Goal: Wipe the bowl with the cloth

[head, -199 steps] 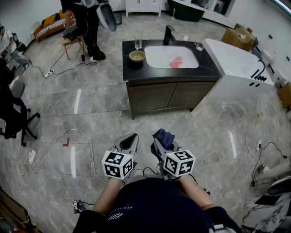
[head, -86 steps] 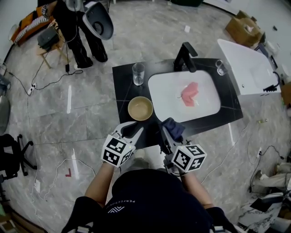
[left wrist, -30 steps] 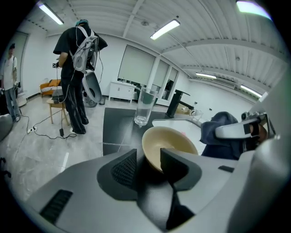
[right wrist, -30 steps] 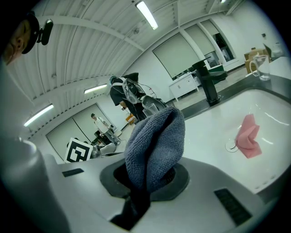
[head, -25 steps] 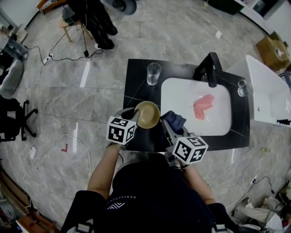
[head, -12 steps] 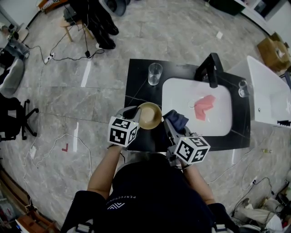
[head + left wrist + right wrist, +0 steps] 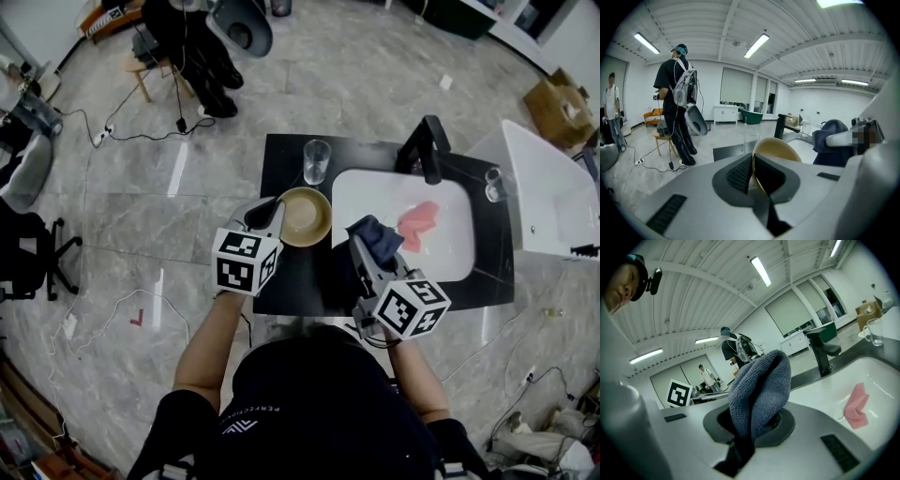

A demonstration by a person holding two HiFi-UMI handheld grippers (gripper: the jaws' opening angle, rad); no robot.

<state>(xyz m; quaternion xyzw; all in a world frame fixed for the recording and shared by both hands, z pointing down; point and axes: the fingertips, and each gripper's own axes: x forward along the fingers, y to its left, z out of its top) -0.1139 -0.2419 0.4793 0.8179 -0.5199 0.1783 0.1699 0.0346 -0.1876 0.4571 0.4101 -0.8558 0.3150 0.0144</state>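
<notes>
Left gripper (image 7: 269, 214): jaws have just been closing and are now clamped on the rim of the tan bowl (image 7: 306, 217), with one pad inside the wall and one outside. The left gripper view shows the rim edge-on between the pads and the rest of the bowl sticking out past them. The bowl is just left of the sink (image 7: 367, 192), over the black counter (image 7: 281, 159), with its open side facing up in the head view. Right gripper (image 7: 364, 251): jaws closed on the blue-grey cloth (image 7: 377, 234). The cloth is bunched and stands up out of the jaws as a rounded wad, with a tail hanging down through the gap below. The cloth is over the near-left part of the sink, near the bowl but not touching it, and a strip of counter shows between them. A clear glass (image 7: 317, 159) stands on the counter left of the sink's far-left corner, beyond the bowl. The black faucet (image 7: 427, 148) is at the sink's far rim. A pink rag (image 7: 419, 223) lies inside the sink, right of centre. A small glass mug (image 7: 494, 183) is just right of the sink. A person in dark clothes (image 7: 187, 47) stands on the floor well beyond the sink.
</notes>
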